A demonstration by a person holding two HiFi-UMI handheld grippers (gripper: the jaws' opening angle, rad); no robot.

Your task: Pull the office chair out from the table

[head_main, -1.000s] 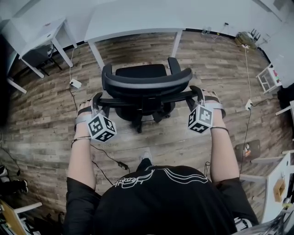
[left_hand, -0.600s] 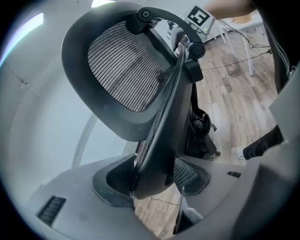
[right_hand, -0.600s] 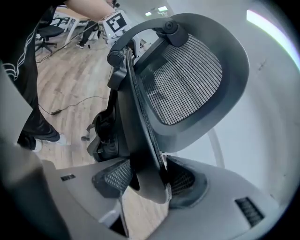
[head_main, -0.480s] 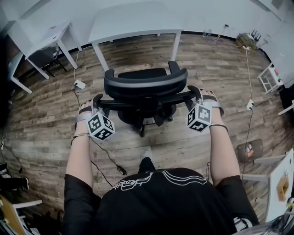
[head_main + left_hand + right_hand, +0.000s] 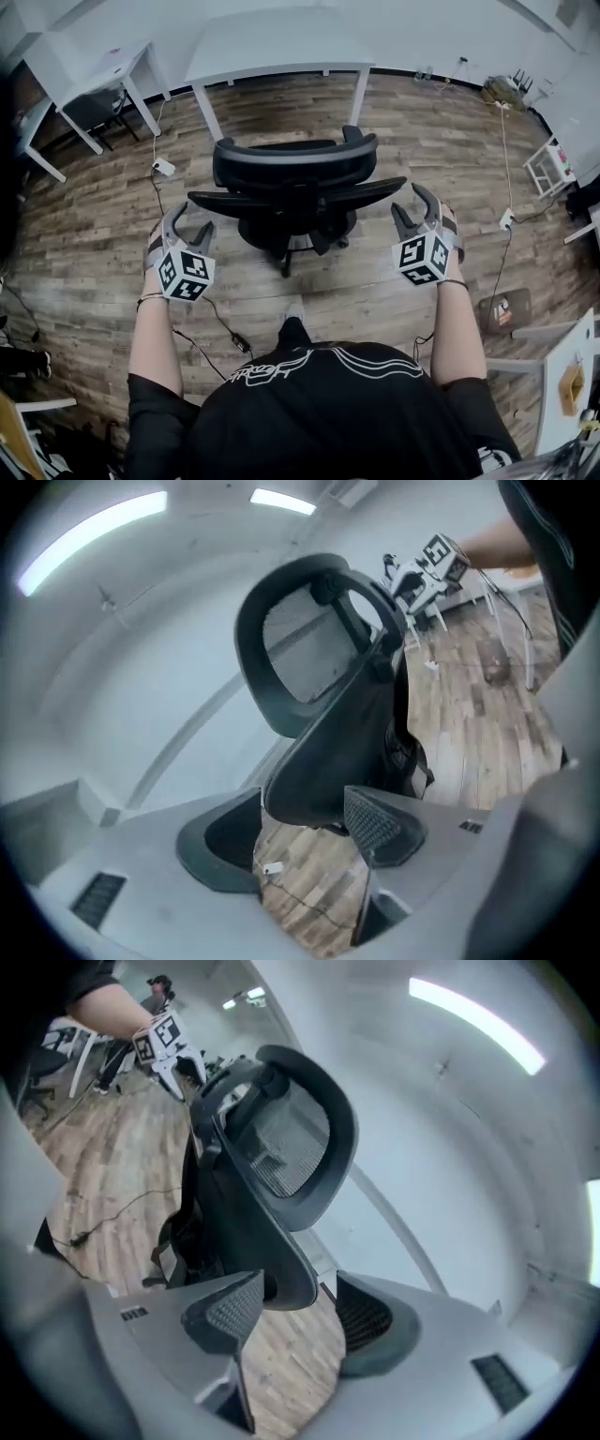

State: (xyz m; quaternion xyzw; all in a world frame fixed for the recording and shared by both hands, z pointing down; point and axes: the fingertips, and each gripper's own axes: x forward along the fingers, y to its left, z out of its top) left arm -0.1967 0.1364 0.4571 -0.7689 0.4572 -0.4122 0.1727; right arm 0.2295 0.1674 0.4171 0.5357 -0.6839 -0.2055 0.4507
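Office chair (image 5: 291, 178) on wooden floor (image 5: 94, 253) at centre, standing clear of white surface (image 5: 277, 47) at 12 o'clock. Second surface (image 5: 98, 75) at 10 o'clock, white rack (image 5: 547, 161) at 3 o'clock, cable (image 5: 211, 321) at 7 o'clock, person's shoe (image 5: 296, 314) at 6 o'clock.

Left gripper (image 5: 187, 228) at chair's 8 o'clock, right gripper (image 5: 417, 211) at its 4 o'clock. Both sets of jaws just been opening, now released. Left armrest (image 5: 314, 766) and right armrest (image 5: 272, 1260) end just ahead of gaps, pads not pressing.

Gripper views alone show mesh backrest (image 5: 295, 653) and ceiling lights (image 5: 94, 532).

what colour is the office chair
Black, with a grey mesh back; the chair shows best in the head view.
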